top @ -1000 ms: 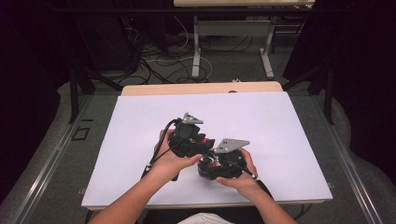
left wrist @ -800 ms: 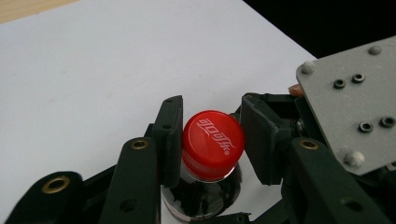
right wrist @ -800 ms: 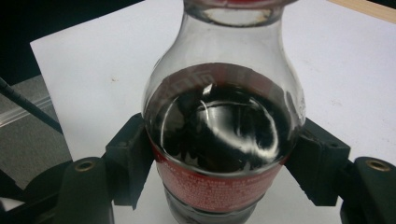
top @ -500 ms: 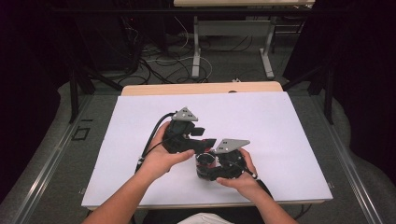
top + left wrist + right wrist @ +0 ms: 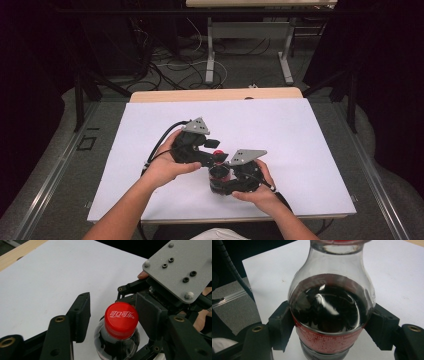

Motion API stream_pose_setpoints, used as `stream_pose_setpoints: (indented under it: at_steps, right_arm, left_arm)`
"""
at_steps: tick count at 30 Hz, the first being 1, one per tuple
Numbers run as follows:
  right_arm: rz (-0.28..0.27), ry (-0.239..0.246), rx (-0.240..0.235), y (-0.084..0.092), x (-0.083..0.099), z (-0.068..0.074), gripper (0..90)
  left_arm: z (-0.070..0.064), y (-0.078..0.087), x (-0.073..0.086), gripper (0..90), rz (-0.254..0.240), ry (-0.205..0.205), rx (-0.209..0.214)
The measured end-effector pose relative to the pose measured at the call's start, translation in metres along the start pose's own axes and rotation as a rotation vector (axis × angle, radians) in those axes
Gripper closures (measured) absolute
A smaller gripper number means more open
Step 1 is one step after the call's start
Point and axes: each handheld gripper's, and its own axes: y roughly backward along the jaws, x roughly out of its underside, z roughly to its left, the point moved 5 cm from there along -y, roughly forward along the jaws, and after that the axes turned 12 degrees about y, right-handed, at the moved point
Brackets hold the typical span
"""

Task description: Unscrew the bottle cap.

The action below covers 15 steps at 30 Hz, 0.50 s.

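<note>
A small cola bottle (image 5: 218,176) with a red cap (image 5: 217,153) stands upright on the white table (image 5: 300,135). My right gripper (image 5: 222,181) is shut on its body at the red label (image 5: 329,340), one pad (image 5: 280,322) on each side. From the left, my left gripper (image 5: 212,151) reaches over the bottle's top, and its jaws stand on either side of the red cap (image 5: 121,319). Those jaws have just been closing. The left pad (image 5: 82,315) is still clear of the cap, and the right pad (image 5: 147,315) is close beside it.
The right gripper's grey plate (image 5: 180,265) sits just beyond the cap. Both grippers work near the table's front edge (image 5: 225,218). A wooden strip (image 5: 215,95) runs along the far edge, with table legs and cables on the floor behind.
The left gripper has shifted slightly to the left, and the red cap now shows between its jaws. The right gripper and the bottle have stayed in place.
</note>
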Motion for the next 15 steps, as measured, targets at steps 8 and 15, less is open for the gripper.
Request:
stream_pose_setpoints:
  at_steps: [8,15]
  right_arm:
    - [0.007,-0.004,0.002,0.001,0.000,0.000,29.6]
    - [0.011,-0.016,0.009,0.001,0.001,0.000,29.7]
  left_arm:
    - [-0.006,-0.006,-0.002,58.9,-0.014,0.022,0.008]
    - [-0.013,-0.010,-0.004,62.4,-0.015,0.100,-0.090]
